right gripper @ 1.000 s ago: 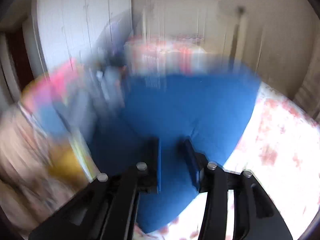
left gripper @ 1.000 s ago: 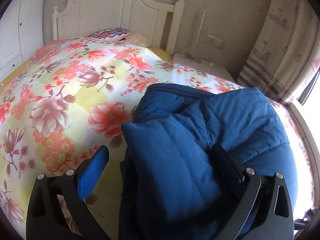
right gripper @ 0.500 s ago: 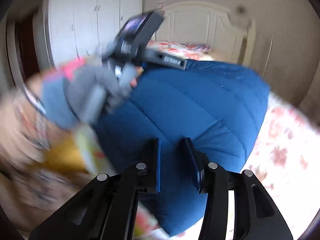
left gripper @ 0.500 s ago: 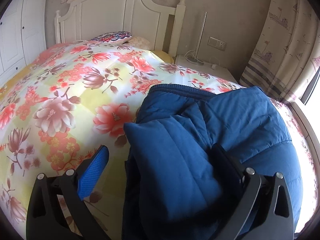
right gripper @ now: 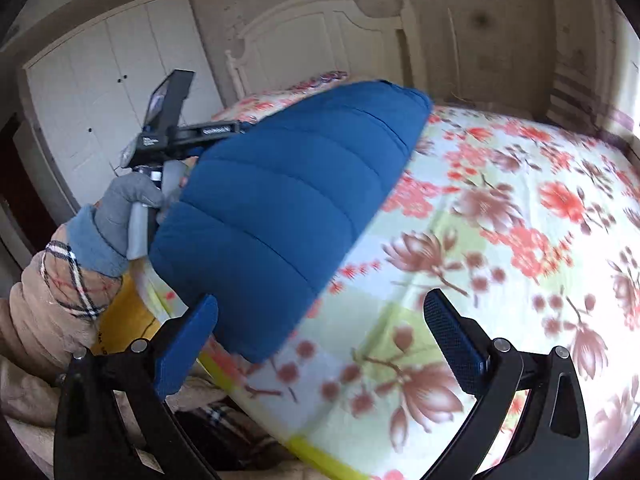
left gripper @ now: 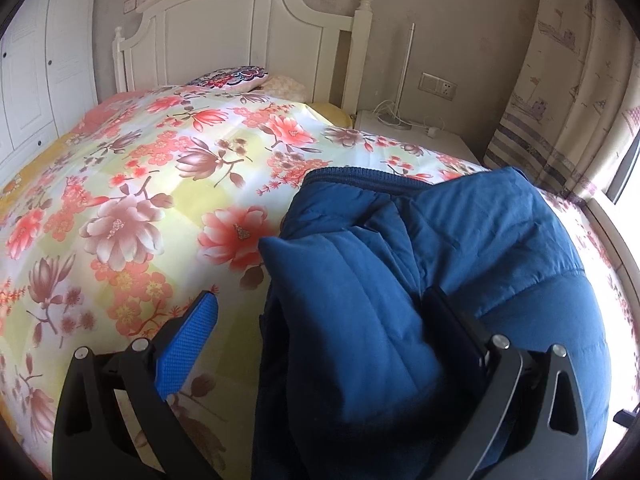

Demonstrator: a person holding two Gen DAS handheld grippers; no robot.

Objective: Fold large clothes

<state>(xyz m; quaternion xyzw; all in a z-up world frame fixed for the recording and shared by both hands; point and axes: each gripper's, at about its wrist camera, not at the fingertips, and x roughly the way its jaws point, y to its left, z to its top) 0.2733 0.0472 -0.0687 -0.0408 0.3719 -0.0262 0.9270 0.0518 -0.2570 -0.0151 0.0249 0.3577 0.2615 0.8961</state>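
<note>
1. My left tool [left gripper: 320,320] sits spread around the folded blue jacket [left gripper: 420,280] on the bed [left gripper: 140,200].
2. My right tool [right gripper: 320,320] hangs spread, holding nothing.
3. Next: smooth or stow it, I judge.

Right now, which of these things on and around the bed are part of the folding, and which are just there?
Part of the job:
- blue padded jacket, on the floral bedspread
- left gripper, open
- right gripper, open

Just there:
- patterned pillow
- white headboard
- bedside table
- curtain
- wardrobe
</note>
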